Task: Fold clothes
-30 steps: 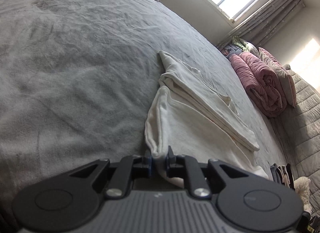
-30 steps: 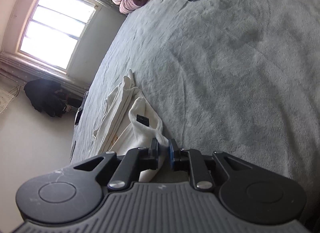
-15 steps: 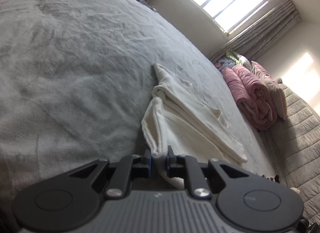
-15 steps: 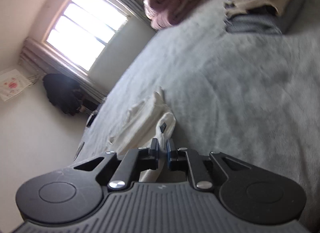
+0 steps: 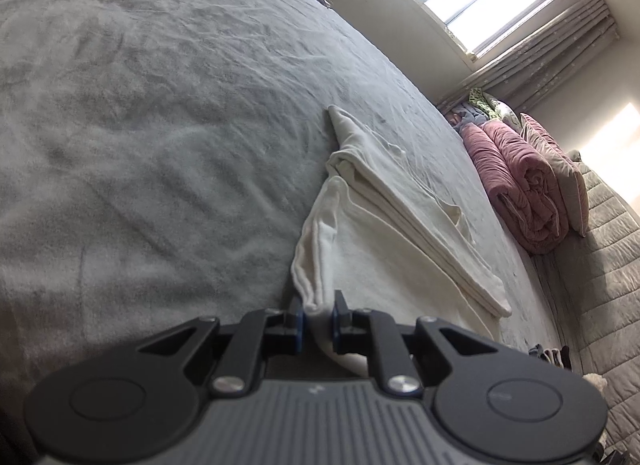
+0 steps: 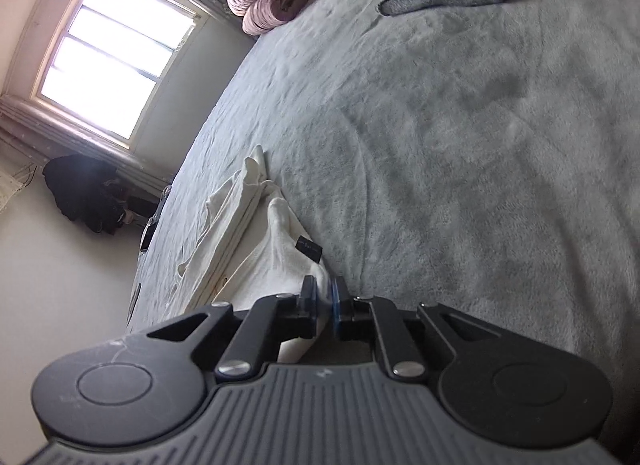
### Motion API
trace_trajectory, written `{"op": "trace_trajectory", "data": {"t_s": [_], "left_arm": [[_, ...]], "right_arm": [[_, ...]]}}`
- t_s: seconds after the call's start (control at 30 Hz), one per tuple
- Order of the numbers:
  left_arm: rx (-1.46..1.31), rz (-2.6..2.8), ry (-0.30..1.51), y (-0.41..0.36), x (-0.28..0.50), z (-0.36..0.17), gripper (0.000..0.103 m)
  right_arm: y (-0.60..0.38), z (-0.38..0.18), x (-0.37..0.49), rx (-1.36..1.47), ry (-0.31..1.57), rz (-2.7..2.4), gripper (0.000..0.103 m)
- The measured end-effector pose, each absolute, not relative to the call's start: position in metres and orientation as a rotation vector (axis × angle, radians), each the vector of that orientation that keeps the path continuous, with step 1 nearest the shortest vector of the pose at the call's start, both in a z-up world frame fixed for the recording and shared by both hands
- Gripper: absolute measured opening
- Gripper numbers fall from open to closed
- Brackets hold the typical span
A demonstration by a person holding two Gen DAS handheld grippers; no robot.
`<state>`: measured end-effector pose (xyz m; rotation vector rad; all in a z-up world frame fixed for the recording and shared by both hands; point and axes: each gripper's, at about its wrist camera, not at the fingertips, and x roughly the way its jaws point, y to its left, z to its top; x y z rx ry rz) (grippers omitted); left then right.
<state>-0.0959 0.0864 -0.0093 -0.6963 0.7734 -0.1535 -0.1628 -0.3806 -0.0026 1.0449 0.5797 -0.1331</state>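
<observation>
Cream garment (image 5: 384, 249) on grey bed (image 5: 160, 125), pinched at near edge by left gripper (image 5: 317, 315) and right gripper (image 6: 323, 301).

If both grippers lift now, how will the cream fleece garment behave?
Probably floppy: the cream fleece garment already drapes in soft folds on the grey blanket. Likely light, and its unheld middle should sag between the left gripper and right gripper.

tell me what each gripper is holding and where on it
Both hold the cream folded fleece garment: the left gripper pinches its near folded edge, the right gripper its near corner below the black label.
</observation>
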Motion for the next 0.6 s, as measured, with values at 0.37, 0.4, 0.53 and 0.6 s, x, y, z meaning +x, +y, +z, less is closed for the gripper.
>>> {"op": "trace_trajectory", "data": {"t_s": [0.37, 0.4, 0.53, 0.6], "left_arm": [[-0.634, -0.155, 0.733, 0.080, -0.097, 0.004, 0.012], [-0.626, -0.156, 0.725, 0.078, -0.097, 0.006, 0.012], [-0.639, -0.160, 0.718, 0.078, -0.089, 0.014, 0.012], [-0.654, -0.162, 0.718, 0.079, -0.084, 0.018, 0.012]], "right_arm": [[-0.376, 0.014, -0.165, 1.007, 0.504, -0.098, 0.010], [-0.376, 0.015, -0.165, 1.002, 0.497, -0.095, 0.010], [-0.374, 0.024, -0.156, 0.968, 0.483, -0.094, 0.010], [-0.374, 0.029, -0.149, 0.954, 0.474, -0.091, 0.010]]}}
